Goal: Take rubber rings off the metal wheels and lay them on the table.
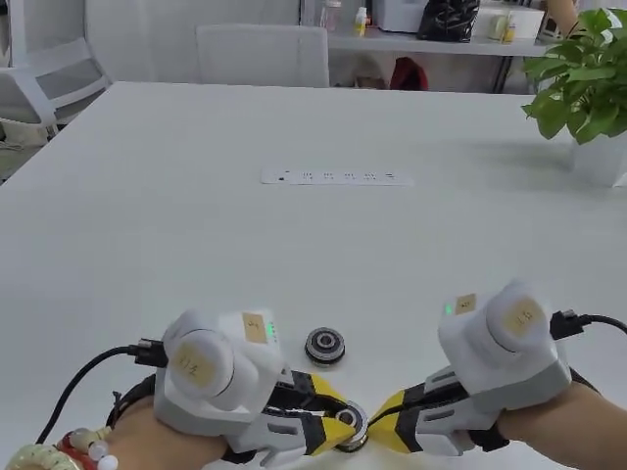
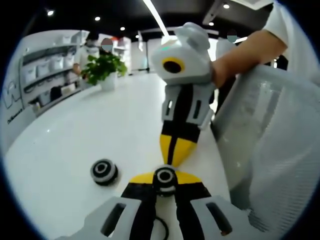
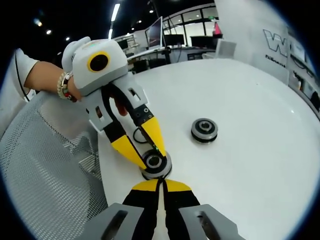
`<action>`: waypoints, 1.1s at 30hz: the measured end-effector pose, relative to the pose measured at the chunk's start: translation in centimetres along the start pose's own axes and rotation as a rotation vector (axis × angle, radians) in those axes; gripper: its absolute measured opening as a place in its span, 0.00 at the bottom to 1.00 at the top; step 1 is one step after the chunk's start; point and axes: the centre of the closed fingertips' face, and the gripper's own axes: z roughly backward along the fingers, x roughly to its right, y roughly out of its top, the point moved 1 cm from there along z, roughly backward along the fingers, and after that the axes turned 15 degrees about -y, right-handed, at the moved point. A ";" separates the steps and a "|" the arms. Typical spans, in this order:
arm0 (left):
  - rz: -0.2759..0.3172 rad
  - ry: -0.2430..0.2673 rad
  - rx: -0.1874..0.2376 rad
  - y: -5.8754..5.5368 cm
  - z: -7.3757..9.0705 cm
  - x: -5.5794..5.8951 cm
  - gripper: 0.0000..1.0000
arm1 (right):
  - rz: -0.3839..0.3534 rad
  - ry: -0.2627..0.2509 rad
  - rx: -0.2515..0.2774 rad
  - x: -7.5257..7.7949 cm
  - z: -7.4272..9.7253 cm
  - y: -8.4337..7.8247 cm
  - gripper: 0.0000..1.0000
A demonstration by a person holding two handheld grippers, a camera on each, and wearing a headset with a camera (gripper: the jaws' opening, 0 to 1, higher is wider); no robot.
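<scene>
Flat white power strip mid-view, leafy potted plant at right, white chair beyond, grey mesh chair

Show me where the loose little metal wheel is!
In the head view, the loose black-ringed round metal wheel lies on the white table, just beyond where the left gripper and right gripper meet.
</scene>
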 end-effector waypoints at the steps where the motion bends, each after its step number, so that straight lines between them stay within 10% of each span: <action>1: -0.001 0.000 0.000 0.0 0.0 0.0 0.15 | 0.000 0.000 0.002 0.0 0.0 0.0 0.00; 10: 0.003 0.000 0.007 0.0 0.0 -0.1 0.15 | 0.057 0.002 0.011 -0.5 -1.0 -0.2 0.16; 23: 0.021 0.011 0.018 0.0 0.1 -0.1 0.15 | 0.164 -0.040 -0.008 0.0 -1.0 0.2 0.01; 33: 0.013 0.014 0.011 0.0 0.1 -0.2 0.15 | -0.096 -0.042 -0.052 0.7 -0.6 0.6 0.00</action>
